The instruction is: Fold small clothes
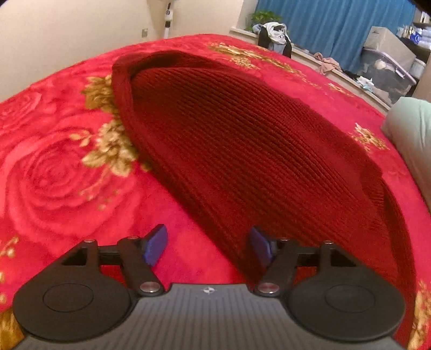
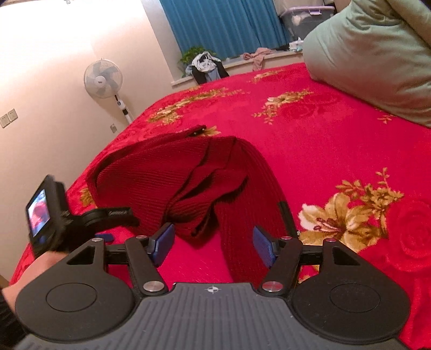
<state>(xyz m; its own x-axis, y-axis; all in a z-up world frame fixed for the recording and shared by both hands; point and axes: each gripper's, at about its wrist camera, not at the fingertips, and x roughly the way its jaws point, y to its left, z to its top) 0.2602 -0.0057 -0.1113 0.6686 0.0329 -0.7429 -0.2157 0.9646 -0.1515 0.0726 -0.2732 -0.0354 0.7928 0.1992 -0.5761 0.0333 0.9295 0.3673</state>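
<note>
Both grippers wide, holding nothing | left gripper (image 1: 208, 249): knit sweater (image 1: 242, 140) edge between fingers, long axis ahead-left | right gripper (image 2: 212, 243): hem strip between fingers; equally near.

Home bedroom: red floral bedspread (image 2: 336, 129) filling frame centre, green pillow (image 2: 377, 53) sitting upper right, standing fan (image 2: 103, 78) upper left, blue curtains (image 2: 223, 24) hanging top centre, clothes pile (image 2: 206, 66) on sill.

No readable text, brand, number or label shows in either view. The only sign is a small white crosshair emblem (image 1: 208, 290) on each tool's grey ribbed body (image 2: 212, 289); the fan's hub badge is too blurred.
</note>
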